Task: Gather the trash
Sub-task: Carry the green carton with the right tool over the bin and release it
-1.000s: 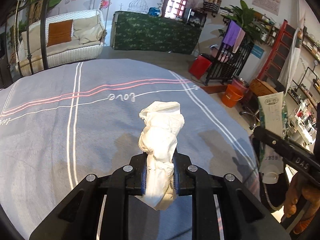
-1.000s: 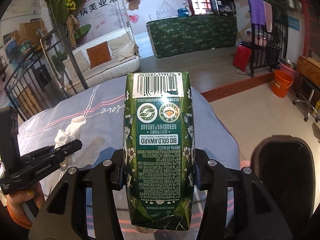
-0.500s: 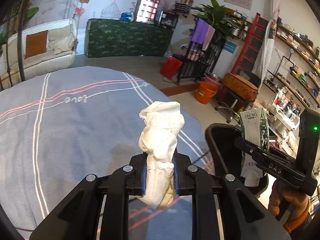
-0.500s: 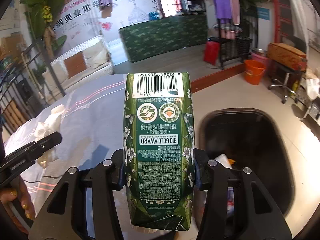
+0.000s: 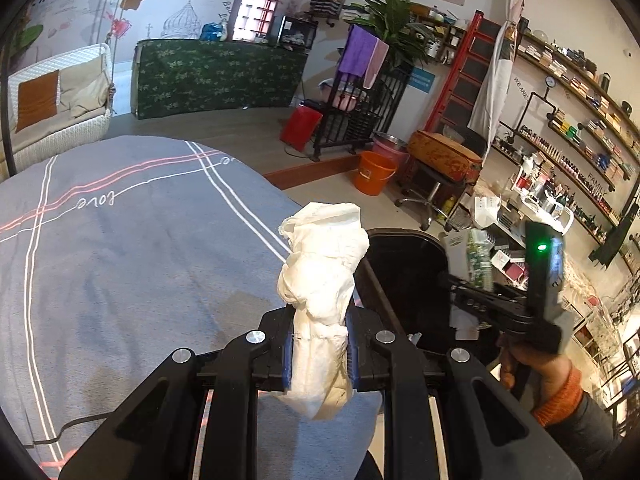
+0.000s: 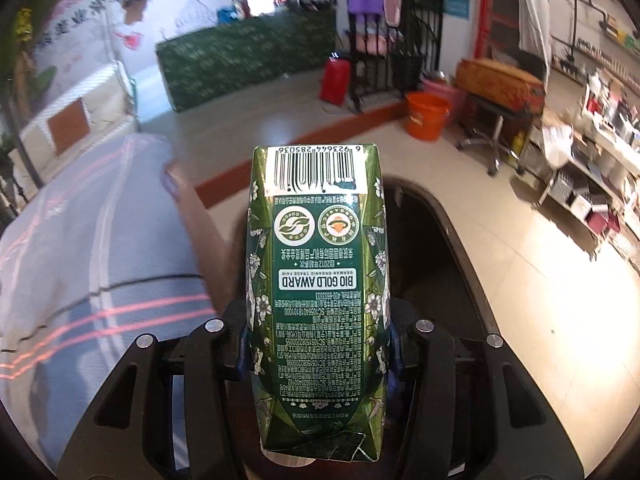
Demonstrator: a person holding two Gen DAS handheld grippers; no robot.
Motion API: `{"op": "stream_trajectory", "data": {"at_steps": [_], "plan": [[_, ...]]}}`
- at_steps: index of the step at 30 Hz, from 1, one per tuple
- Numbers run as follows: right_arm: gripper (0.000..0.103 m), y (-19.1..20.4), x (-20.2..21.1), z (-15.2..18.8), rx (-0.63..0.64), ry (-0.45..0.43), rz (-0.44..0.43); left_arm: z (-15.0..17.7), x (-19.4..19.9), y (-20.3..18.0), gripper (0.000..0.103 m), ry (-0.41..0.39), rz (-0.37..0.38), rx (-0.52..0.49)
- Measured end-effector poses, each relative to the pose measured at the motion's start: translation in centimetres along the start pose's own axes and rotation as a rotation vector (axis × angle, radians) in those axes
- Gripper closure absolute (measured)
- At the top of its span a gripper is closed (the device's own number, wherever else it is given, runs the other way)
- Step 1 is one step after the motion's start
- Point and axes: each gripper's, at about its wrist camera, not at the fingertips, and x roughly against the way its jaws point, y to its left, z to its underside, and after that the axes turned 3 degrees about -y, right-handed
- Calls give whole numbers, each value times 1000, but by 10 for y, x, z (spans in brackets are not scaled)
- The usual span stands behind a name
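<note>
Fig.: R gripper (image 6: pixel 318 354) clamps a carton (image 6: pixel 318 288) at mid-width, centre of frame, over the black bin (image 6: pixel 448 264) mouth. L gripper (image 5: pixel 318 354), nearly closed, pinches a tissue wad (image 5: pixel 320 280) at lower centre, above the grey cloth (image 5: pixel 120 260) edge w/ the bin (image 5: pixel 404 272) just to its right. Risks: tissue let go here likely lands on cloth or floor, short of the rim; carton may clip the rim. Carton: green, glossy, barcode end up, dented base. Tissue: white, crumpled, twisted.

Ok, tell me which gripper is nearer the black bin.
Right. The right gripper, gripping the green carton, hangs over the black bin; the left gripper, clamping the tissue wad, sits over the table edge beside it.
</note>
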Motion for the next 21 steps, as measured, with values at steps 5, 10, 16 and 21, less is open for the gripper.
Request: {"op": "stream_trajectory", "data": {"at_steps": [5, 10, 16, 21], "plan": [[53, -11, -31, 5, -18, 92, 35, 5, -5, -9, 84, 17, 12, -14], [49, -14, -43, 9, -29, 128, 56, 6, -8, -13, 84, 28, 24, -22], [30, -20, -37, 11, -70, 113, 51, 7, -16, -20, 84, 50, 50, -40], [30, -23, -19, 12, -105, 77, 16, 10, -26, -35, 84, 69, 73, -80]]}}
